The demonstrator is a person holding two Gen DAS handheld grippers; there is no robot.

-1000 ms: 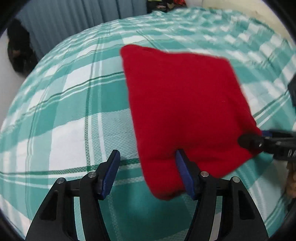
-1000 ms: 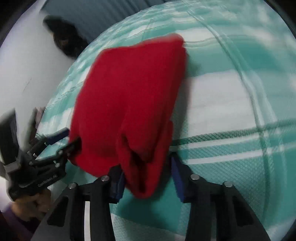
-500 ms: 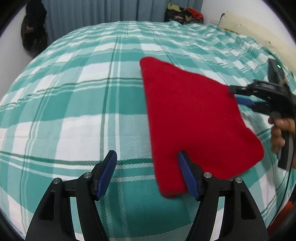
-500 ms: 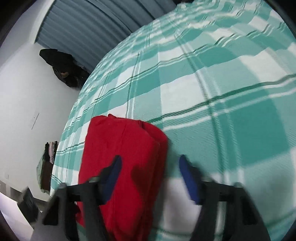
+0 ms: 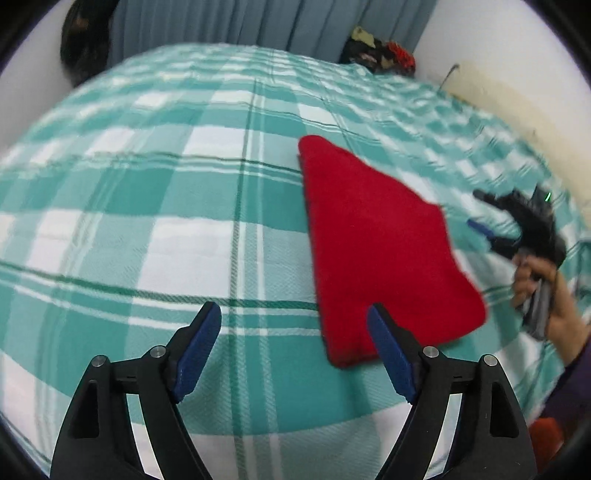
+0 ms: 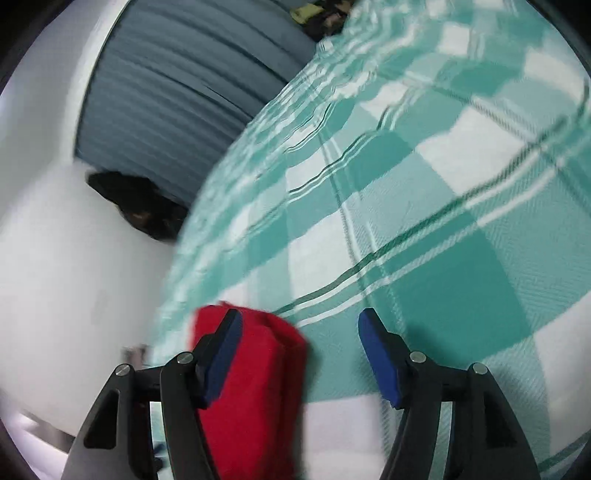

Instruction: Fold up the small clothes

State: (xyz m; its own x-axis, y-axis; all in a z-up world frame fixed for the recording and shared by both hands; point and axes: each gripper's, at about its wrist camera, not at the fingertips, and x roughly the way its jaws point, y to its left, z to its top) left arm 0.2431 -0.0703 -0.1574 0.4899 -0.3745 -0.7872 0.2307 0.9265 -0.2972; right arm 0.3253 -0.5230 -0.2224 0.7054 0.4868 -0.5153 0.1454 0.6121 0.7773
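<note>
A folded red cloth [image 5: 380,251] lies flat on the green and white checked bedspread [image 5: 147,206]. My left gripper [image 5: 295,350] is open and empty, just in front of the cloth's near edge, with its right finger over the cloth's near corner. My right gripper [image 6: 299,354] is open and empty; the cloth [image 6: 255,387] shows under its left finger. In the left wrist view the right gripper [image 5: 517,229] is held in a hand to the right of the cloth, apart from it.
A blue-grey curtain [image 5: 221,22] hangs behind the bed. A dark bundle [image 5: 81,44] sits at the far left and a pile of clothes [image 5: 380,55] at the far right corner. A white wall [image 6: 55,258] runs along the bed's left side.
Both grippers let go of the red cloth, which now lies flat on the bed. My right gripper opened and pulled away to the right. My left gripper drew back a little.
</note>
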